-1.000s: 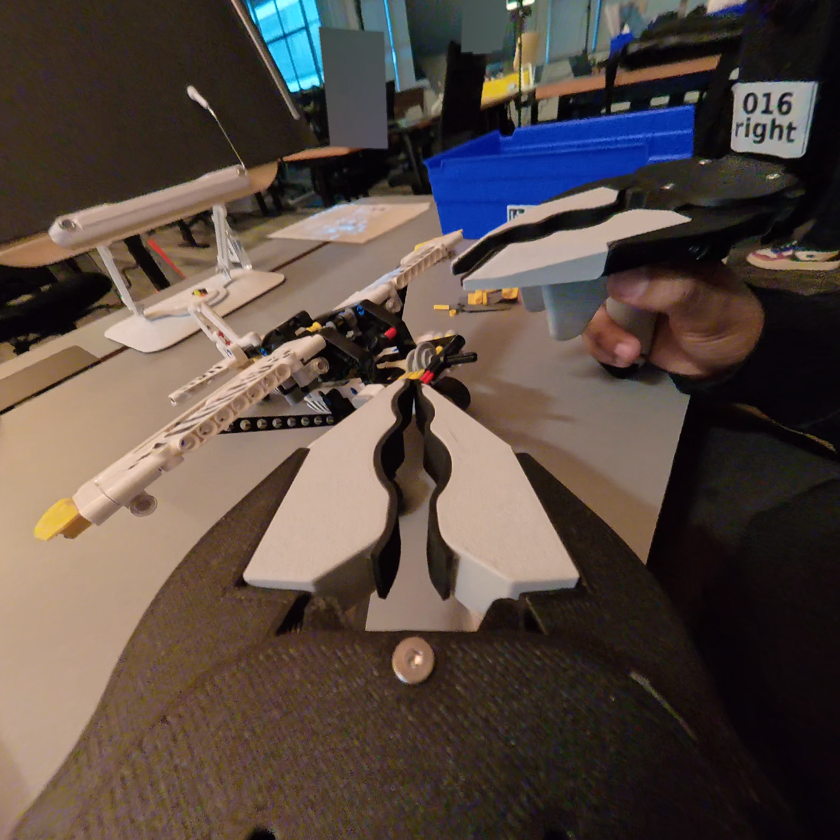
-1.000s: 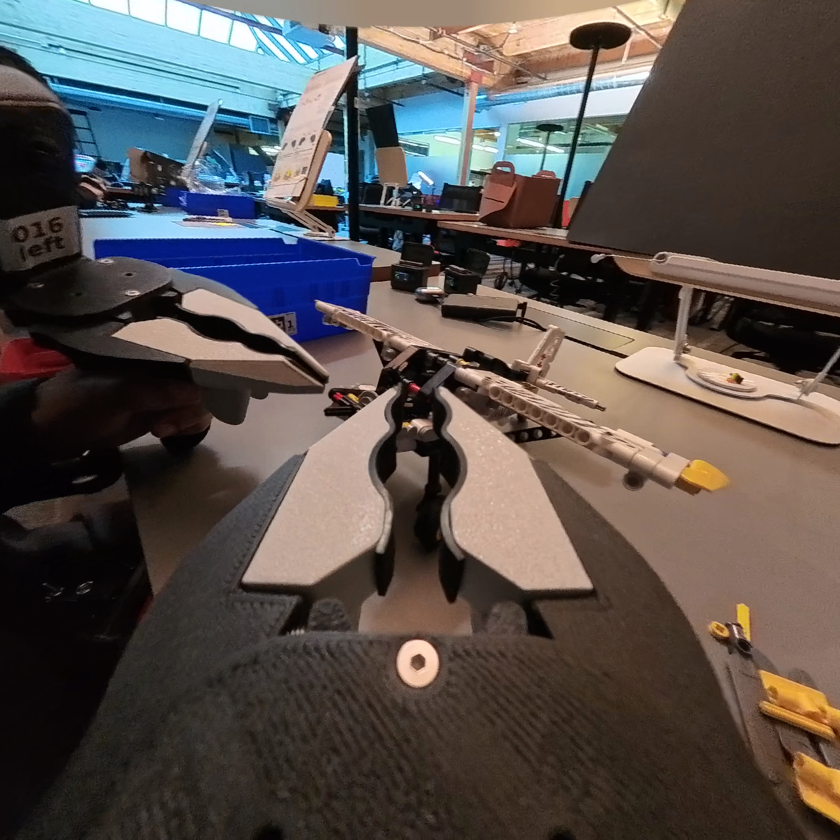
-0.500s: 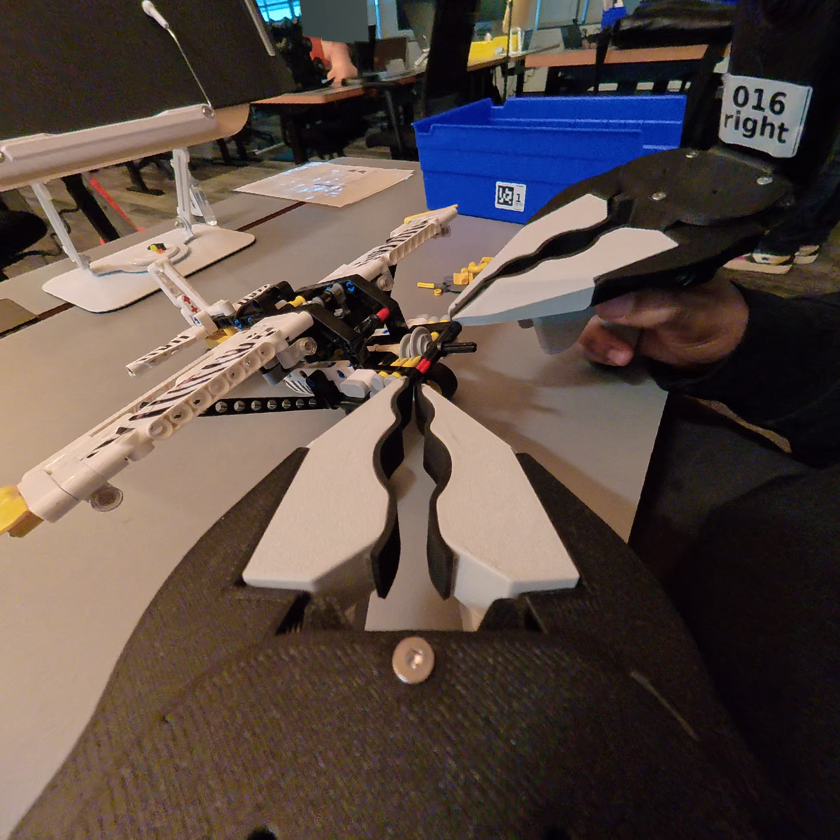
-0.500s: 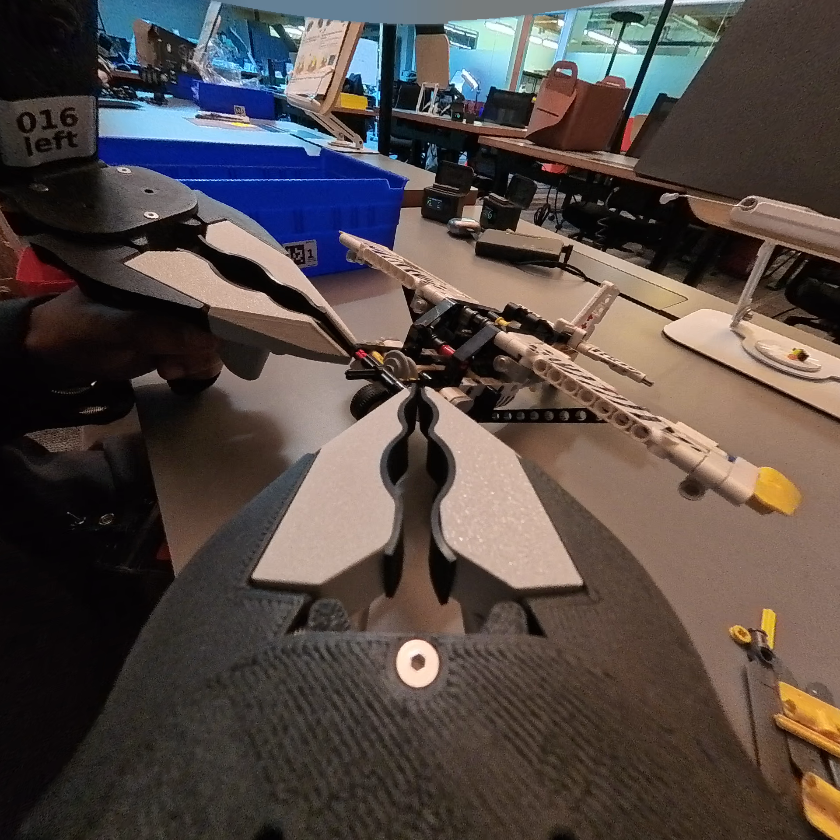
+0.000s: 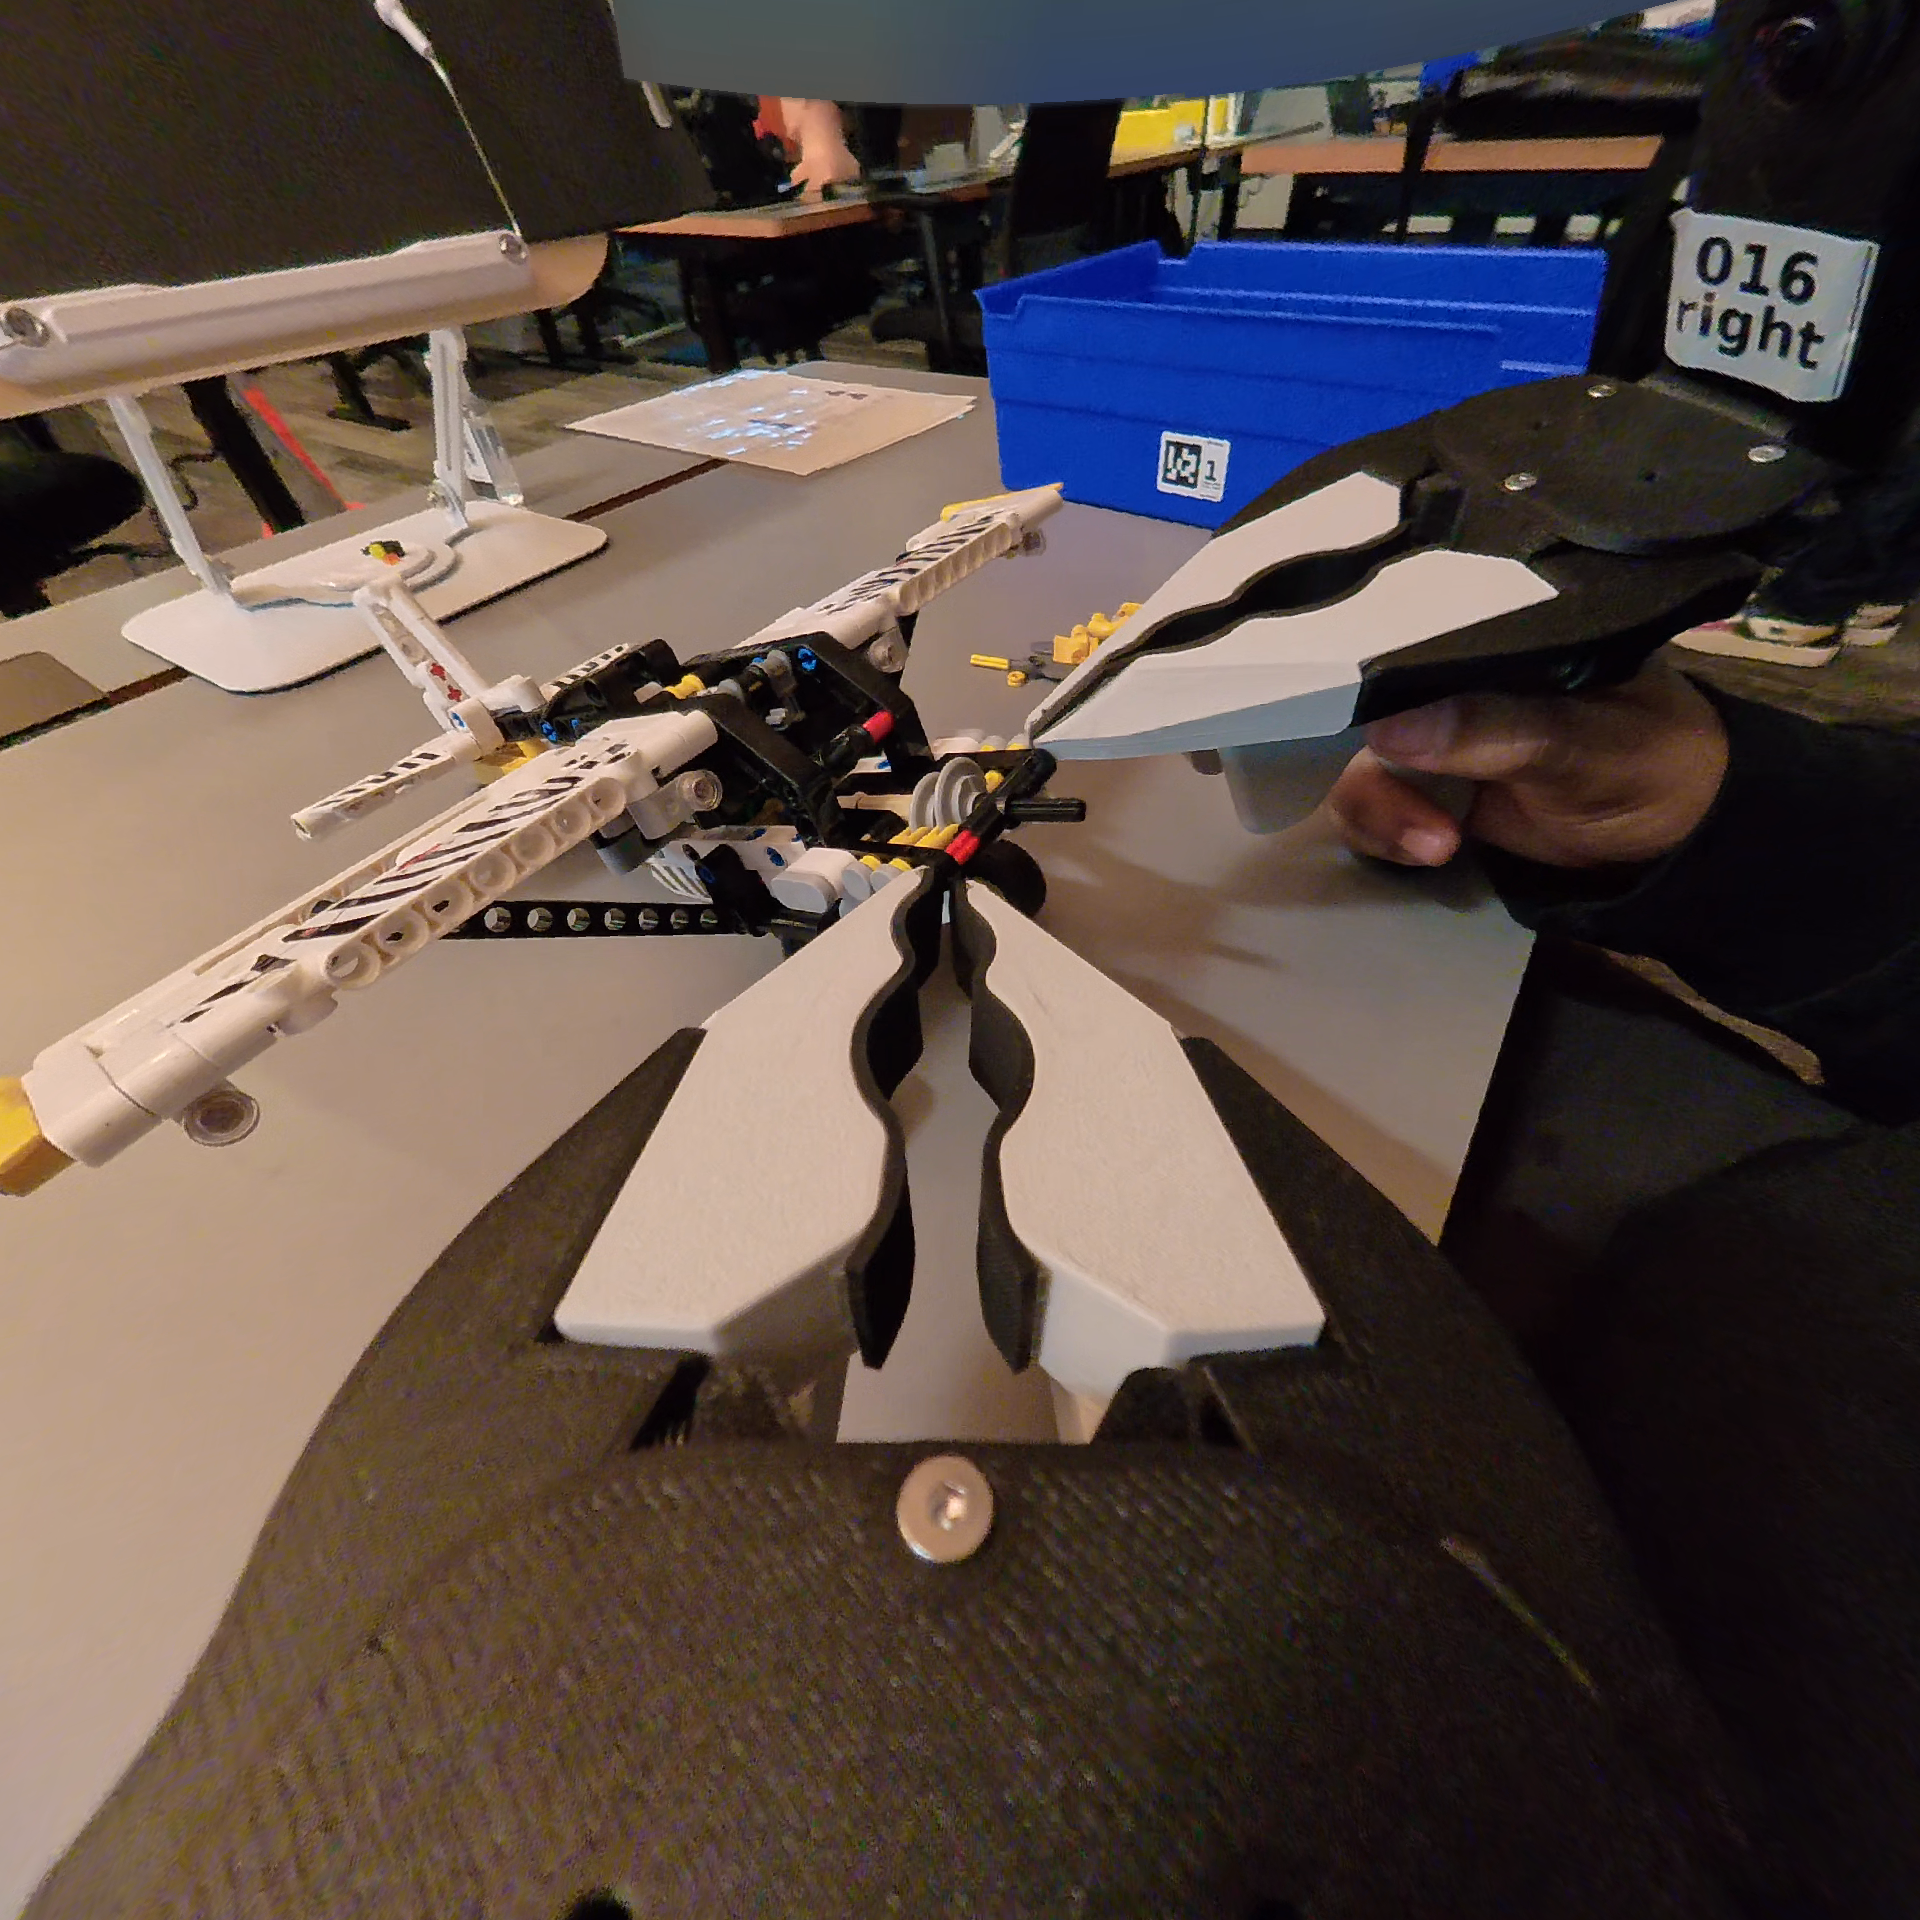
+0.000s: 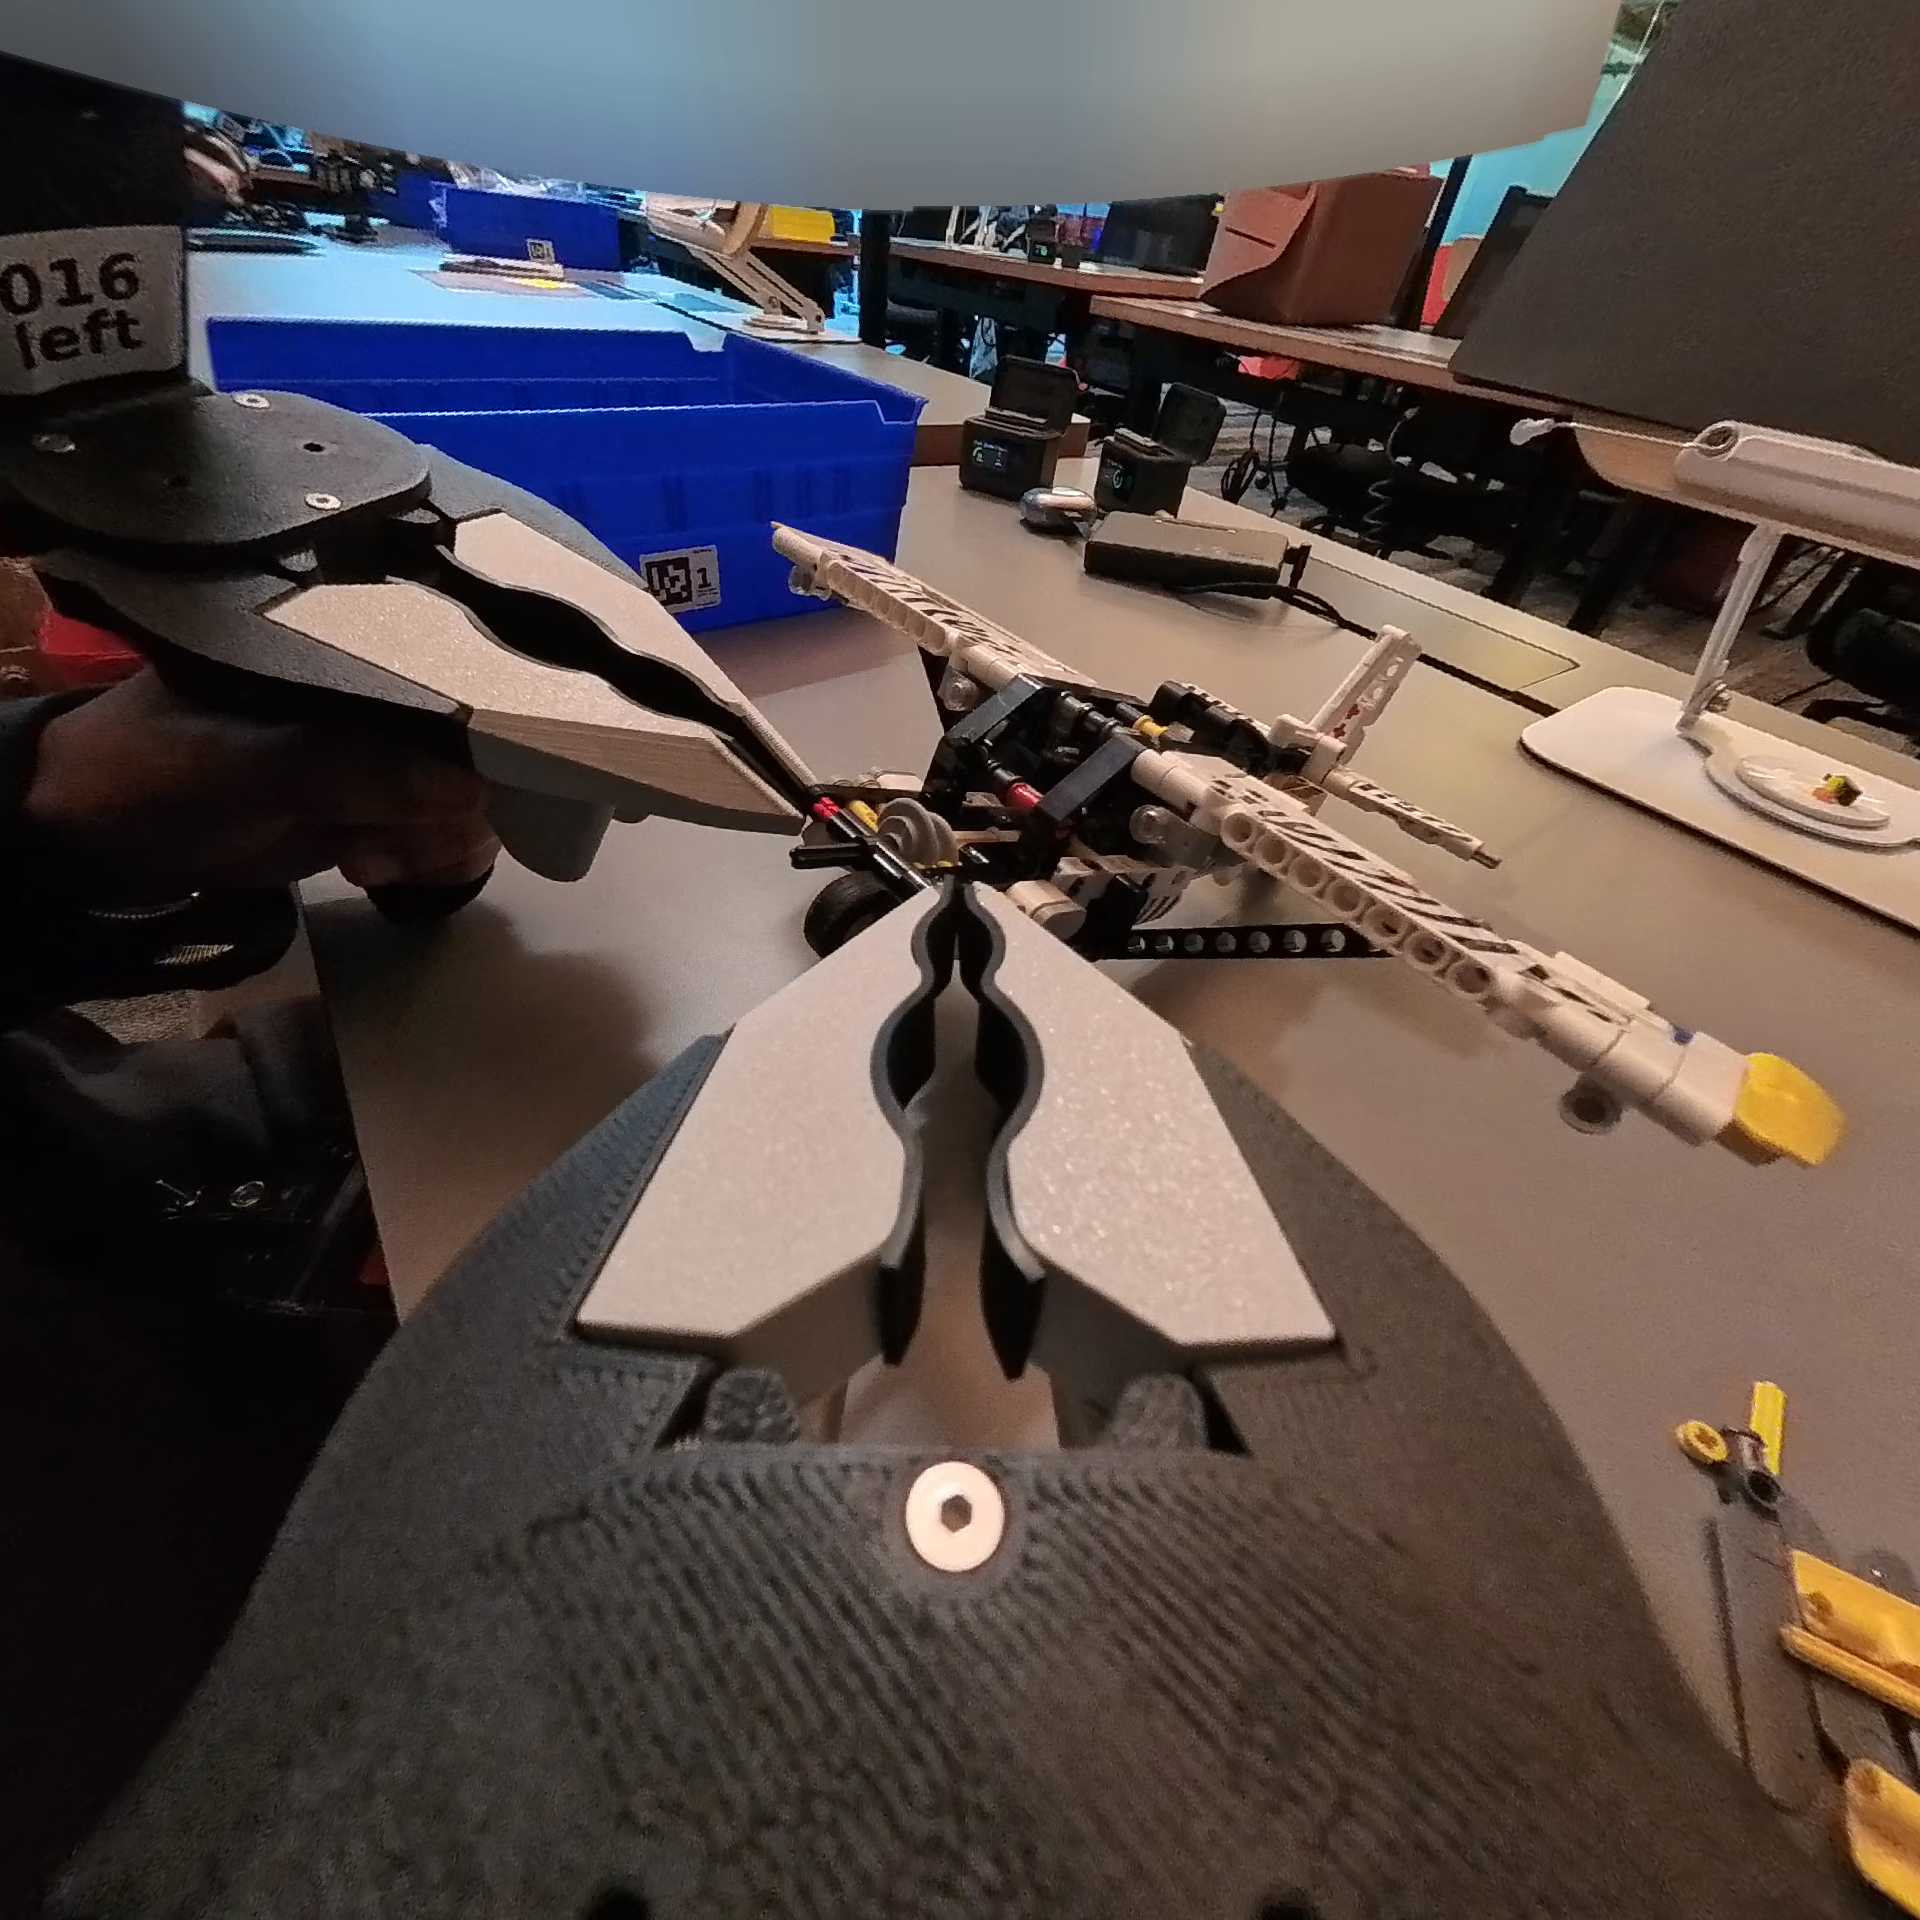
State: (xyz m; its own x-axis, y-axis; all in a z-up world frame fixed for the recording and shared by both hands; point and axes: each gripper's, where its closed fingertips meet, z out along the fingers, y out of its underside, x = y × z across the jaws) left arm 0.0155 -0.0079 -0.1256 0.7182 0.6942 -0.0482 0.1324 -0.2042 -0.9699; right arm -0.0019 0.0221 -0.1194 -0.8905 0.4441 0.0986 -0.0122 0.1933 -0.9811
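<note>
1. Where the nose of the brick-built model aeroplane (image 5: 665, 790) points toward the counter's near edge, both tools meet it on a thin black propeller bar (image 5: 992, 816) with a red band.
2. The left hand-held gripper (image 5: 940, 883) has its jaws pinched together on one end of that bar, by the red band.
3. The right hand-held gripper (image 6: 956, 894) is likewise closed, its tips clamped on the bar's other end, beside the grey pulley discs (image 6: 914, 831).
4. The aeroplane rests on the grey counter (image 5: 312, 1299) on a black wheel (image 6: 847, 914), white striped wings spread to both sides, a yellow tip (image 6: 1782, 1117) at one wing end.
5. A blue bin (image 5: 1278, 353) stands behind the model.
6. Loose yellow and black pieces (image 6: 1849, 1652) lie on the counter by the right tool.
7. A white lamp stand (image 5: 343, 582) sits beyond the far wing.
</note>
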